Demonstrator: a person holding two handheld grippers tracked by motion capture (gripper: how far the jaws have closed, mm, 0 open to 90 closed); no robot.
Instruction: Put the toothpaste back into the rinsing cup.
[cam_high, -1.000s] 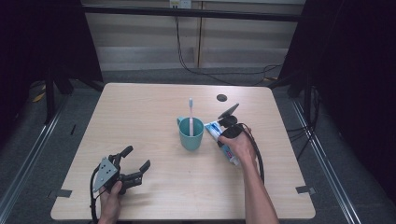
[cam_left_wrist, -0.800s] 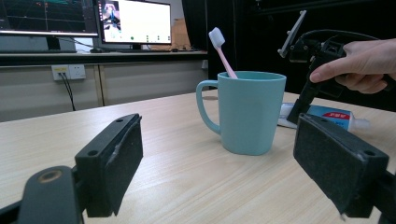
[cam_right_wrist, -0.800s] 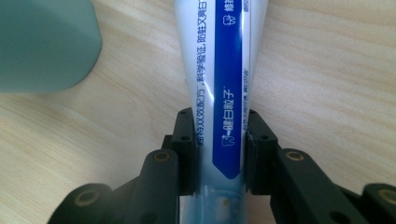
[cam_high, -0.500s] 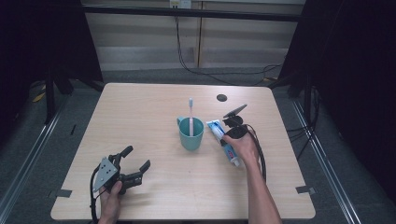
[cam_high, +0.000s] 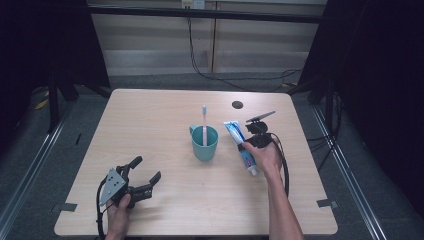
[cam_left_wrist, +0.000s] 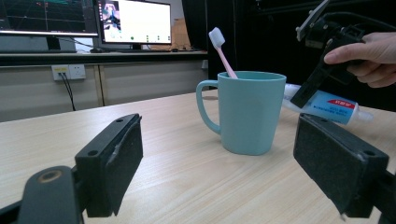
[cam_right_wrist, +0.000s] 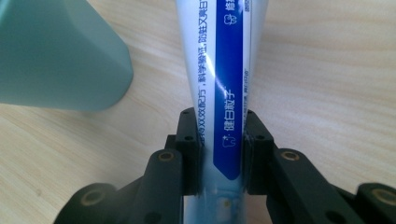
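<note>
Light wooden table (cam_high: 150, 125), seen from above, dark floor all around it.

Near the centre of the high view stands a teal mug (cam_high: 205, 143), upright, handle toward the left of the frame. A toothbrush (cam_high: 204, 122) with a pink handle and white head stands in it, leaning on the rim. In the left gripper view the mug (cam_left_wrist: 248, 112) sits middle-right of the frame, the toothbrush (cam_left_wrist: 222, 52) slanting up to the upper left.

Just right of the mug in the high view: a blue and white toothpaste tube (cam_high: 242, 147), lying on the table at a slant, flat end toward the upper left, cap toward the lower right. The right hand (cam_high: 263, 156) comes in from the bottom and holds the right gripper (cam_high: 255, 141) over it. In the right gripper view the black jaws are closed against both sides of the toothpaste tube (cam_right_wrist: 219, 79), grasping it low in the frame; the mug (cam_right_wrist: 56, 51) wall fills the upper left corner, close to the tube, contact not clear.

Lower left of the high view: the left hand (cam_high: 120, 212) holds the left gripper (cam_high: 145, 175) close above or on the table, well apart from the mug. Jaws spread wide, nothing between them. The left gripper view confirms it, pads (cam_left_wrist: 123, 163) far apart, bare tabletop between.

A small dark round spot (cam_high: 237, 104) lies on the table toward the upper right.
</note>
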